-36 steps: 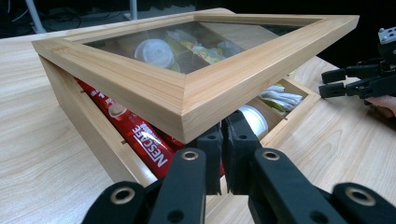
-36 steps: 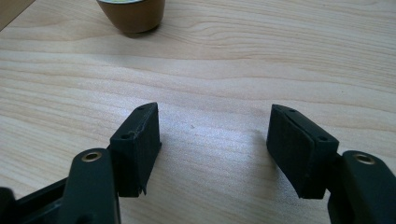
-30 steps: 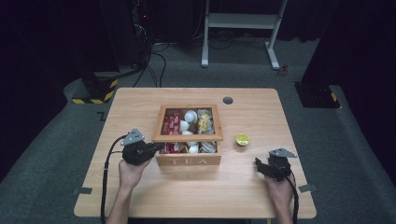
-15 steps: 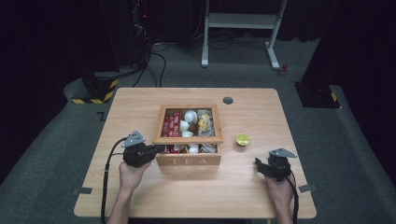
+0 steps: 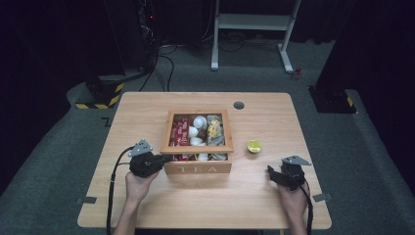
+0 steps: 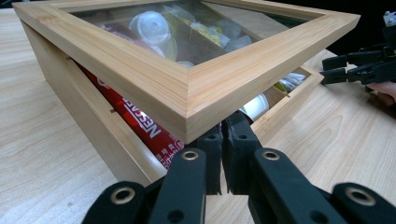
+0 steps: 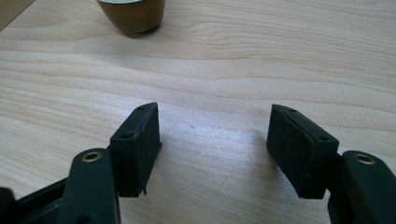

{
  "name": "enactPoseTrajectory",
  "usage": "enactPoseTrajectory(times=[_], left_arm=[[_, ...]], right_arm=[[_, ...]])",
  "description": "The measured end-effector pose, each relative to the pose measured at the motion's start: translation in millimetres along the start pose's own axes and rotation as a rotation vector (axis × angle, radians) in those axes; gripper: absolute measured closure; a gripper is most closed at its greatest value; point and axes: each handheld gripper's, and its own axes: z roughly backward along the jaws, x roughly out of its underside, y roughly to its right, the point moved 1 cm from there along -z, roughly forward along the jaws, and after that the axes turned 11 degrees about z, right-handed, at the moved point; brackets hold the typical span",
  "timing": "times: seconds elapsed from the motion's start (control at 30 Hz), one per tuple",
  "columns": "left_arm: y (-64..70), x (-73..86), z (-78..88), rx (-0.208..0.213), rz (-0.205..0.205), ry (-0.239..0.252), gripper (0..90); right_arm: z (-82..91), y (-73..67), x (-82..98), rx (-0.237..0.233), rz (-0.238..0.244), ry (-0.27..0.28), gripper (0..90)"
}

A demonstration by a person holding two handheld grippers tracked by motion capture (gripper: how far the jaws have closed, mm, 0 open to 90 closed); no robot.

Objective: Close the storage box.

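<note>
A wooden tea box (image 5: 198,169) stands mid-table. Its glass-paned lid (image 6: 187,88) is tilted up a little at the front left corner, over red sachets (image 6: 140,123) and white cups inside. My left gripper (image 5: 164,157) is at that corner. Its jaws are shut and tucked under the lid's corner (image 6: 223,154), with nothing between them. My right gripper (image 5: 271,172) rests low over the table at the right, open with nothing between its pads (image 7: 212,135). A small brown capsule with a yellow top (image 5: 254,146) sits beyond it (image 7: 133,11).
A round dark grommet (image 5: 239,105) sits in the table behind the box. Bare wood lies between the box and my right gripper (image 6: 334,70). Black cables trail from both grippers toward the front edge.
My left gripper has edged slightly toward the front of the table at the box's corner. The right gripper has stayed put.
</note>
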Motion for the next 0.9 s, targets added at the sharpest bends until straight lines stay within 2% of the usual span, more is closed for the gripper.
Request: enactPoseTrajectory(times=[0.4, 0.9], left_arm=[[-1.7, 7.3, -3.0, 0.005, 0.021, -0.008, 86.3], [0.9, 12.1, -5.3, -0.012, 0.01, -0.019, 85.8]], right_arm=[[0.0, 0.1, 0.0, 0.0, 0.001, 0.0, 34.8], [0.0, 0.1, 0.0, 0.001, 0.0, -0.002, 34.4]])
